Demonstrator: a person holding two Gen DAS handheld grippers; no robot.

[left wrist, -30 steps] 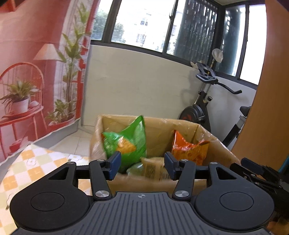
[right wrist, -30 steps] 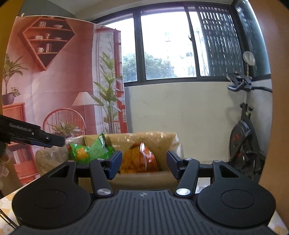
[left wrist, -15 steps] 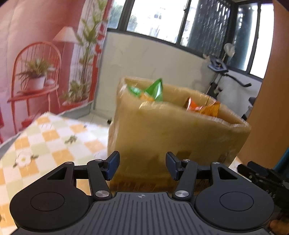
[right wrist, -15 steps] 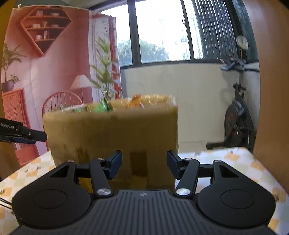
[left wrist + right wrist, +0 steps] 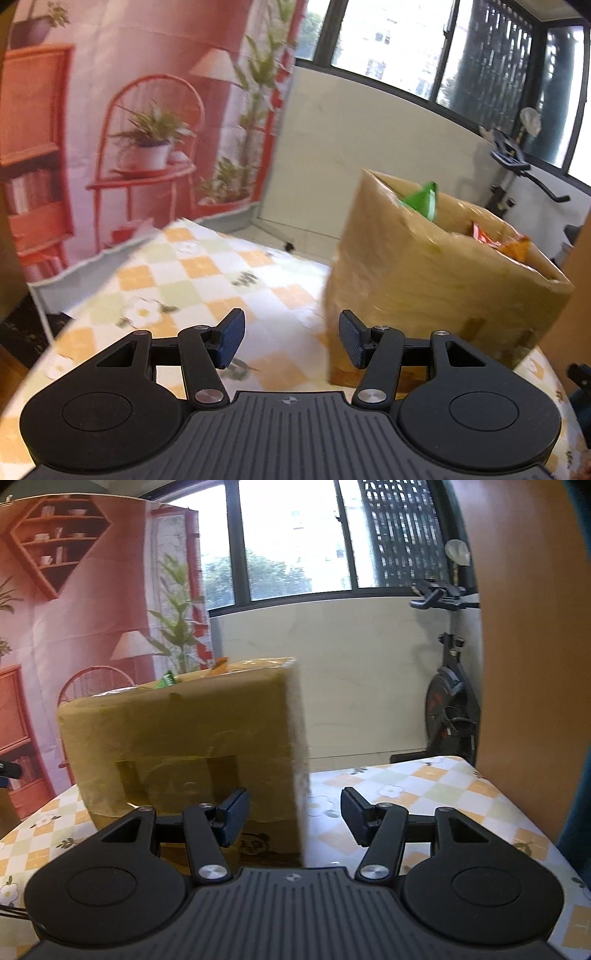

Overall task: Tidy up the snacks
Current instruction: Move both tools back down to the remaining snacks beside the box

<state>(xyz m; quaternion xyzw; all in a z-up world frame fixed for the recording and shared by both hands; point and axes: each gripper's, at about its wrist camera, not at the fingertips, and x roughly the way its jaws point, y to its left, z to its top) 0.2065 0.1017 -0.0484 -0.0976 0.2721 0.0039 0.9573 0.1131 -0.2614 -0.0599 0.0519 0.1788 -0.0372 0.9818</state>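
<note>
Over the last second both grippers had dropped from looking into the cardboard box [image 5: 436, 280] from above to facing its side walls near the bench [image 5: 207, 273], so the snack bags that had been in full view now showed only as tips over the rim. A green bag [image 5: 421, 201] poked out at about 1 o'clock in the left wrist view, with an orange bag [image 5: 495, 240] further right; in the right wrist view the same bags were just slivers above the box [image 5: 184, 746]. That read as the packing being finished and the hands coming away, or settling to shift the box.

The left gripper [image 5: 290, 341] pointed down at the checkered cloth with the box off at 2 o'clock; its jaws had just been opening slightly, and nothing lay between them. The right gripper [image 5: 293, 821] sat low and close to the box's near corner, jaws apart and holding nothing, the corner edge lined up in the gap without touching either pad.
</note>
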